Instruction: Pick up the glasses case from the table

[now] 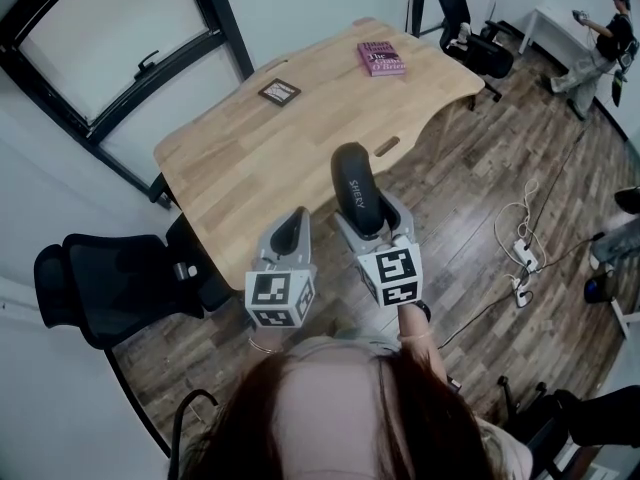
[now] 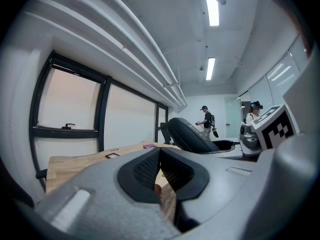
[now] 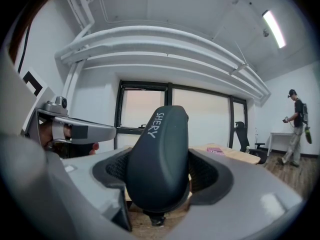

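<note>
Glasses case clamped upright in right claw — over near edge of table — left claw closed, empty, alongside.

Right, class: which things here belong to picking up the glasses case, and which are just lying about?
Job: glasses case, right tool gripping it, table.
Lying about: pink book, small framed square, black chair, left tool, shut and empty.

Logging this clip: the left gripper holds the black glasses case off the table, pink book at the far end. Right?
Wrong gripper: the right gripper view shows the right gripper shut on the glasses case; the left gripper is shut and empty. The case is off the table, the pink book at its far end.
</note>
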